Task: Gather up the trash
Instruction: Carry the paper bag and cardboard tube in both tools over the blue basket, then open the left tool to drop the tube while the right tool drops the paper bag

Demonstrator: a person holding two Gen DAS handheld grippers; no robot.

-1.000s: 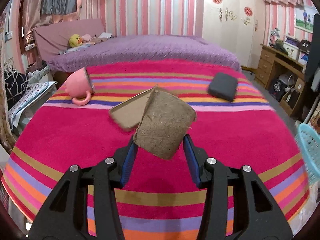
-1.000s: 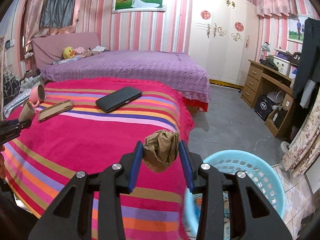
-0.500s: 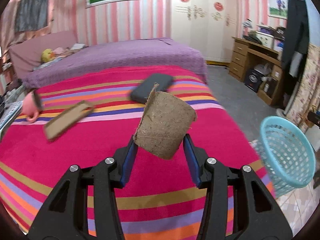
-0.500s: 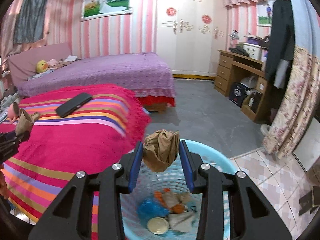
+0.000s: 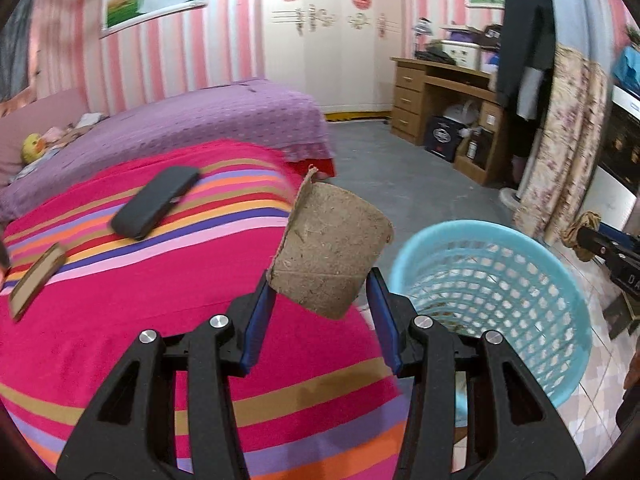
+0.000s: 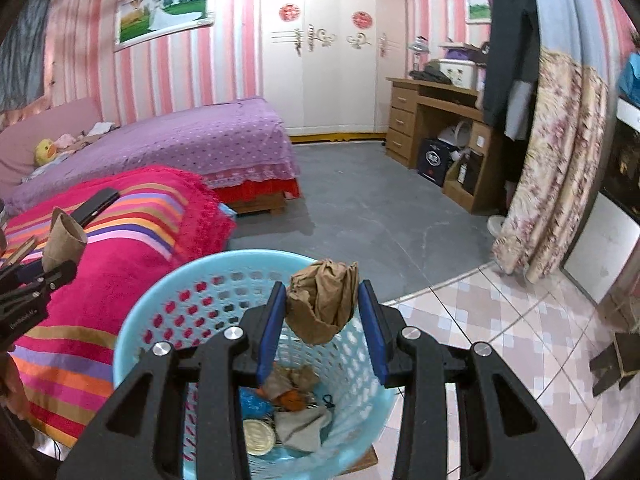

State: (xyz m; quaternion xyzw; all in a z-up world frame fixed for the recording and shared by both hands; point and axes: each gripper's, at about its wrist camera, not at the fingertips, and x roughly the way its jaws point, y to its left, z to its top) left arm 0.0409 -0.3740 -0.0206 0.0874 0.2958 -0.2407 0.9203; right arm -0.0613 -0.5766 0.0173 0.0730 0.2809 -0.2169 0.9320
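Pink-and-white striped walls (image 6: 224,60) all round, with a white wardrobe (image 6: 332,60) at the far end (red decals on its doors). A purple-covered bed (image 6: 192,140) sits by a grey floor (image 6: 360,208), which turns to pink tiles (image 6: 500,320) nearer me. Wooden desk (image 6: 432,120) on the right, floral curtain (image 6: 560,160) beside it.

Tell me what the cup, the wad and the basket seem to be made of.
Cup: looks like pressed fibre or rough cardboard, matte tan with flecks and a torn rim.
Wad: probably brown paper, matte, with sharp creases and folds.
Basket: light blue moulded plastic, smooth with a slight sheen, walls pierced by regular holes.
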